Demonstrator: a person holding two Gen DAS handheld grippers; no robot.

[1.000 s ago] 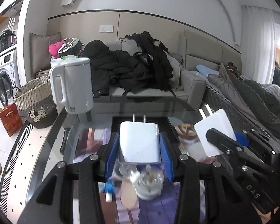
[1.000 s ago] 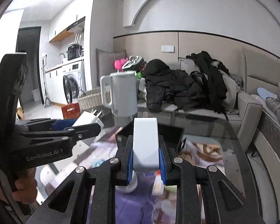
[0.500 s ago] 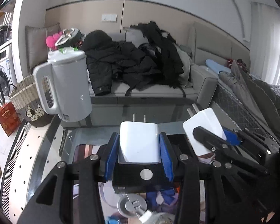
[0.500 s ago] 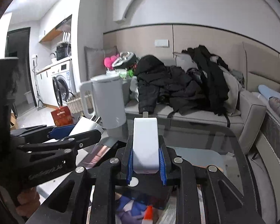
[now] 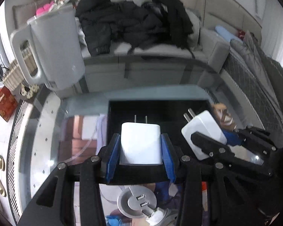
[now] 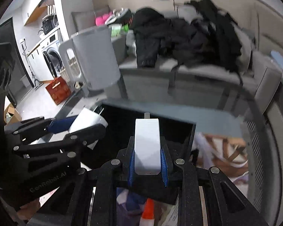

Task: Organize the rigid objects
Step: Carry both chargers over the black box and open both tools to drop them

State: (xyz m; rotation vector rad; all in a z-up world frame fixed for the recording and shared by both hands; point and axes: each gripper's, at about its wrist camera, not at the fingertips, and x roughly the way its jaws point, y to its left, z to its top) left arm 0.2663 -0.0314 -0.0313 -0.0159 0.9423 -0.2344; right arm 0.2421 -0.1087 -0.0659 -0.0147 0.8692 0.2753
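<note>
My left gripper point(image 5: 140, 150) is shut on a white two-prong charger point(image 5: 140, 143), prongs forward, held over the near edge of an open black box point(image 5: 160, 111) on the glass table. My right gripper point(image 6: 147, 156) is shut on a second white charger point(image 6: 147, 146), seen edge-on, also above the black box point(image 6: 141, 122). The right gripper with its charger point(image 5: 203, 133) shows at the right of the left wrist view; the left gripper with its charger point(image 6: 86, 122) shows at the left of the right wrist view.
A white kettle point(image 5: 52, 50) stands at the table's far left. A round silver USB hub point(image 5: 136, 204) lies near the front. A sofa piled with dark coats point(image 5: 134, 18) stands behind the table. A wicker basket point(image 5: 11, 75) and a red box point(image 5: 4, 103) are on the floor.
Both grippers have moved forward and tilted down with their chargers. The black box has come from the far side to right under them. The kettle looms closer.
</note>
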